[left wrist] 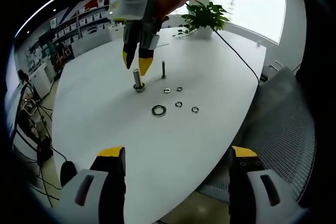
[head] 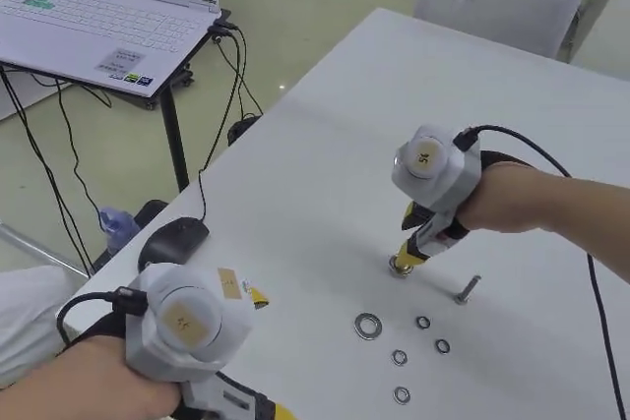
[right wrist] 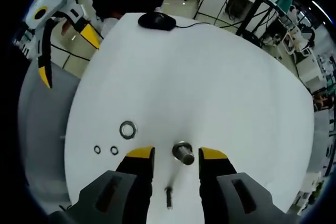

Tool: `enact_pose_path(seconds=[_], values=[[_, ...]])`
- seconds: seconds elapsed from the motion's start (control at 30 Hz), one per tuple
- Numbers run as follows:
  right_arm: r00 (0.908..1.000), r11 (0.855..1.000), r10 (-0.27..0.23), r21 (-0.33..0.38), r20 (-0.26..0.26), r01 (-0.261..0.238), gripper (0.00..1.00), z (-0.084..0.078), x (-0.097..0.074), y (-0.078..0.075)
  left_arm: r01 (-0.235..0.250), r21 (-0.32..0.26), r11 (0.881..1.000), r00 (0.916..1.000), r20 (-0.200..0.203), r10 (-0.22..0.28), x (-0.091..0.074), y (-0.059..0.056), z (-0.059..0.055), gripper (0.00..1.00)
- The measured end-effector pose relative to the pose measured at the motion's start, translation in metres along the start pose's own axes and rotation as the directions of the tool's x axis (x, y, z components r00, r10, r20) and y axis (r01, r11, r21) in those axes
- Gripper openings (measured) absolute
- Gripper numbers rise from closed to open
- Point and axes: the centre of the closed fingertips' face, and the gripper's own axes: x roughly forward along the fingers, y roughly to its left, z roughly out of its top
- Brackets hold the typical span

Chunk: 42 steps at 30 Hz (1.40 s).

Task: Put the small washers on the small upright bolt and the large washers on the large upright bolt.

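The large upright bolt (right wrist: 184,152) stands on the white table, between the jaws of my open right gripper (right wrist: 177,153), which hold nothing. From the head view that right gripper (head: 409,251) hangs just above the large bolt (head: 401,265). The small bolt (head: 468,289) stands to its right. A large washer (head: 368,325) and several small washers (head: 423,322) lie flat in front of the bolts. My left gripper (left wrist: 177,153) is open and empty, well back from the large washer (left wrist: 159,110) and near the table's edge.
The white table (head: 325,145) stretches far beyond the bolts. A black mouse (head: 172,241) with its cable lies at the table's left edge. A laptop (head: 98,17) sits on a stand beside the table. A grey chair (head: 497,2) stands at the far end.
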Motion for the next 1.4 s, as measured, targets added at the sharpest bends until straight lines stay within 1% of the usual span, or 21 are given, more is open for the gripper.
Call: enact_pose_path(seconds=[0.17,0.3,0.37,0.53,0.63,0.7,0.73,0.83,0.9,0.97,1.1,1.23,1.4], values=[[1.0000,1.000,0.001,0.005,0.008,-0.001,0.35,-0.001,-0.003,0.009,0.002,0.012,1.000,1.0000,0.002,-0.002,-0.001,-0.004,0.004,0.80],[0.9999,1.000,0.003,0.013,0.014,-0.003,0.35,-0.004,-0.004,0.019,0.000,0.009,1.000,1.0000,0.009,0.000,0.000,-0.005,0.008,0.80],[0.9999,1.000,0.004,0.014,0.015,-0.004,0.35,-0.006,-0.005,0.025,-0.005,0.017,1.000,1.0000,0.009,0.005,0.000,-0.005,0.010,0.82],[0.9998,1.000,0.009,0.016,0.017,-0.010,0.36,-0.008,-0.008,0.037,-0.010,0.016,1.000,0.9993,0.036,0.010,-0.001,-0.003,0.018,0.85],[0.9996,1.000,0.013,0.022,0.026,-0.014,0.37,-0.007,-0.011,0.044,-0.012,0.017,1.000,0.9990,0.042,0.012,-0.001,-0.003,0.020,0.88],[0.9993,1.000,0.018,0.021,0.031,-0.019,0.37,-0.007,-0.011,0.049,-0.010,0.013,1.000,0.9988,0.049,0.009,0.000,-0.004,0.021,0.89],[0.9992,1.000,0.016,0.016,0.036,-0.017,0.37,-0.006,-0.011,0.050,-0.009,0.010,1.000,0.9989,0.045,0.008,0.000,-0.004,0.020,0.89],[0.9982,0.999,0.029,0.044,0.052,-0.031,0.39,-0.005,-0.010,0.055,-0.009,0.008,1.000,0.9993,0.037,0.008,0.002,-0.005,0.017,0.91],[0.9972,0.998,0.031,0.050,0.068,-0.035,0.40,-0.004,-0.010,0.058,-0.003,0.002,1.000,0.9992,0.039,0.003,0.003,-0.007,0.017,0.93],[0.9966,0.998,0.037,0.051,0.074,-0.041,0.43,-0.004,-0.009,0.061,0.001,0.002,1.000,0.9991,0.042,-0.001,0.004,-0.007,0.017,0.94],[0.9955,0.997,0.048,0.053,0.082,-0.052,0.45,-0.002,-0.006,0.065,0.000,-0.015,1.000,0.9984,0.057,0.001,0.005,-0.007,0.020,0.96],[0.9946,0.997,0.061,0.043,0.084,-0.065,0.46,0.001,0.000,0.070,-0.003,-0.019,1.000,0.9984,0.056,0.004,0.006,-0.006,0.020,0.97],[0.9935,0.997,0.064,0.043,0.095,-0.068,0.46,0.002,0.012,0.072,-0.006,-0.017,1.000,0.9985,0.054,0.007,0.007,-0.006,0.019,0.97]])
